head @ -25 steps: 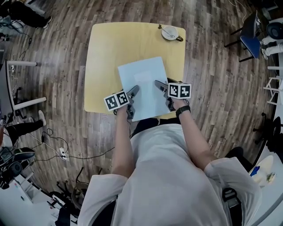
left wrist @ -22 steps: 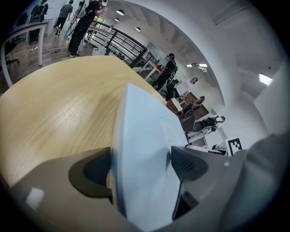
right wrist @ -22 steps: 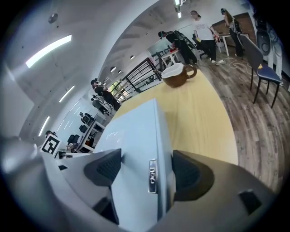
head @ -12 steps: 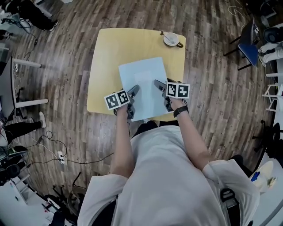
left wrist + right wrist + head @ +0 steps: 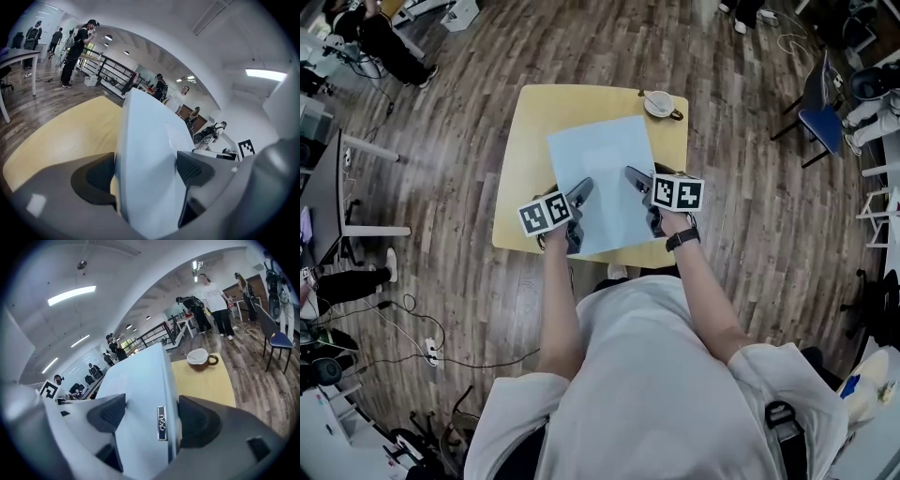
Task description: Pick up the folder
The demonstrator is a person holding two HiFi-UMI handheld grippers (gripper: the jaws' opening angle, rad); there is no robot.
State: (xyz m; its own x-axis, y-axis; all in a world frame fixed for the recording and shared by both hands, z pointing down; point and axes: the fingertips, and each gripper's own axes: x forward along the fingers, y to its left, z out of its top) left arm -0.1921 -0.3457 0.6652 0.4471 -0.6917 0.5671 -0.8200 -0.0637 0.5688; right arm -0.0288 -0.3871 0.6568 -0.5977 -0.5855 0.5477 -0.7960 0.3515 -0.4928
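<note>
Smooth pale-blue rectangular folder (image 5: 600, 159) pinched at its near corners by left tool (image 5: 579, 193) and right tool (image 5: 634, 178), forearms parallel, over matte yellow tabletop (image 5: 532, 131).

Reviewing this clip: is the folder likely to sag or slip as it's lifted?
Probably fairly stiff: the folder looks flat beyond the left tool and right tool, both clamped on its near edge. Its smooth surface may be slippery. It seems thin, so likely light.

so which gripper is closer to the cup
Right. The right gripper clamps the folder at its right edge, on the cup side of the table; the left gripper clamps the folder's left edge, farther away.
</note>
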